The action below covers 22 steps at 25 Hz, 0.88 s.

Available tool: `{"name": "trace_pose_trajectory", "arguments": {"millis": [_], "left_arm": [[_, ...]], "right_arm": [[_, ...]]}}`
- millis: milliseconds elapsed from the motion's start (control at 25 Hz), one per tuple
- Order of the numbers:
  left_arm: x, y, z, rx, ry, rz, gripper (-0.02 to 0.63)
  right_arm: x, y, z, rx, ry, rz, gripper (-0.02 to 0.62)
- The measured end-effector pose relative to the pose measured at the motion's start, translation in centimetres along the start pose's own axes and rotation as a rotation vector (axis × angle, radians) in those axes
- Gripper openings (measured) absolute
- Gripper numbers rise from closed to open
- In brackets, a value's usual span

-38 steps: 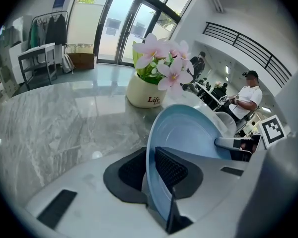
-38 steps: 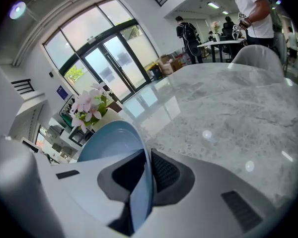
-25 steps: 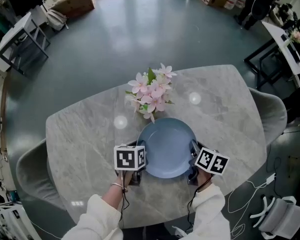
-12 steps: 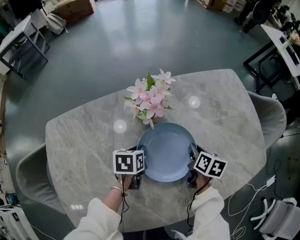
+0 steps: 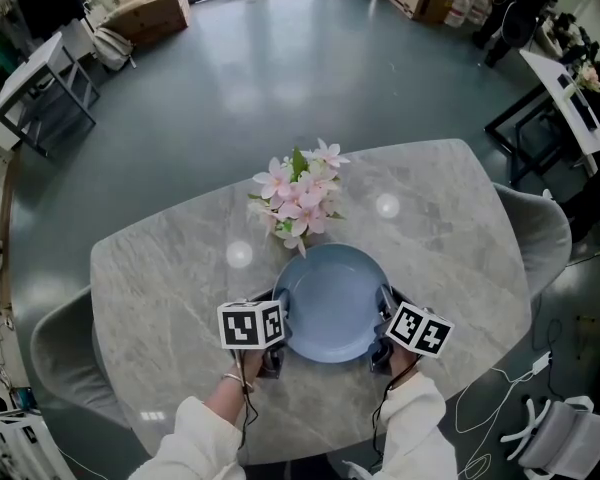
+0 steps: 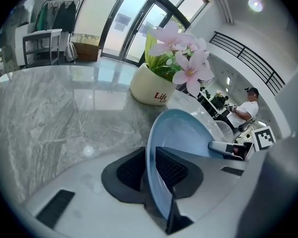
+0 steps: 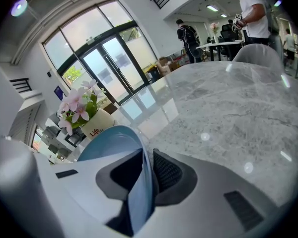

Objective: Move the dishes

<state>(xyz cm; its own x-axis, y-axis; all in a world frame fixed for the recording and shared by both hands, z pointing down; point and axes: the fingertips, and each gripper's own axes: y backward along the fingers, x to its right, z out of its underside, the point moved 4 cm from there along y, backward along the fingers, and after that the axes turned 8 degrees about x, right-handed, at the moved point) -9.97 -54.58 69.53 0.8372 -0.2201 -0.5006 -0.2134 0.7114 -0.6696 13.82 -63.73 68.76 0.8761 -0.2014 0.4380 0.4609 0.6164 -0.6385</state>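
A pale blue plate [image 5: 330, 303] lies on the grey marble table [image 5: 450, 228], just in front of the flower pot. My left gripper [image 5: 278, 320] is at the plate's left rim. In the left gripper view the plate [image 6: 184, 133] stands edge-on between the jaws, and the left gripper [image 6: 150, 165] is shut on the rim. My right gripper [image 5: 385, 313] is at the right rim. Its jaws have just been opening. In the right gripper view the rim of the plate [image 7: 109, 138] is still between the jaws of the right gripper [image 7: 146, 170], with a gap beside one pad.
A white pot of pink flowers [image 5: 298, 193] stands right behind the plate, close to its far rim. Grey chairs sit at the table's right [image 5: 540, 228] and left [image 5: 60, 348]. People stand far off in the room [image 7: 253, 9].
The left gripper's marker cube has shifted slightly left and rolled a little. The plate and the right gripper stay where they were.
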Motion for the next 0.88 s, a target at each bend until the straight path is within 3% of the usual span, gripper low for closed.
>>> {"name": "trace_pose_trajectory", "arguments": {"millis": [240, 480, 600, 880], "left_arm": [[0.1, 0.4, -0.3, 0.035, 0.005, -0.006, 0.126], [-0.6, 1.8, -0.6, 0.085, 0.021, -0.043, 0.16], [-0.8, 3.1, -0.4, 0.105, 0.017, -0.06, 0.166], [2.3, 6.9, -1.0, 0.18, 0.014, -0.007, 0.166]], "right_arm": [[0.5, 0.6, -0.1, 0.013, -0.01, 0.001, 0.147], [0.8, 2.0, -0.8, 0.059, -0.021, -0.007, 0.164], [0.8, 3.3, -0.8, 0.079, -0.02, -0.003, 0.166], [-0.6, 6.9, -0.5, 0.095, -0.03, -0.014, 0.163]]}}
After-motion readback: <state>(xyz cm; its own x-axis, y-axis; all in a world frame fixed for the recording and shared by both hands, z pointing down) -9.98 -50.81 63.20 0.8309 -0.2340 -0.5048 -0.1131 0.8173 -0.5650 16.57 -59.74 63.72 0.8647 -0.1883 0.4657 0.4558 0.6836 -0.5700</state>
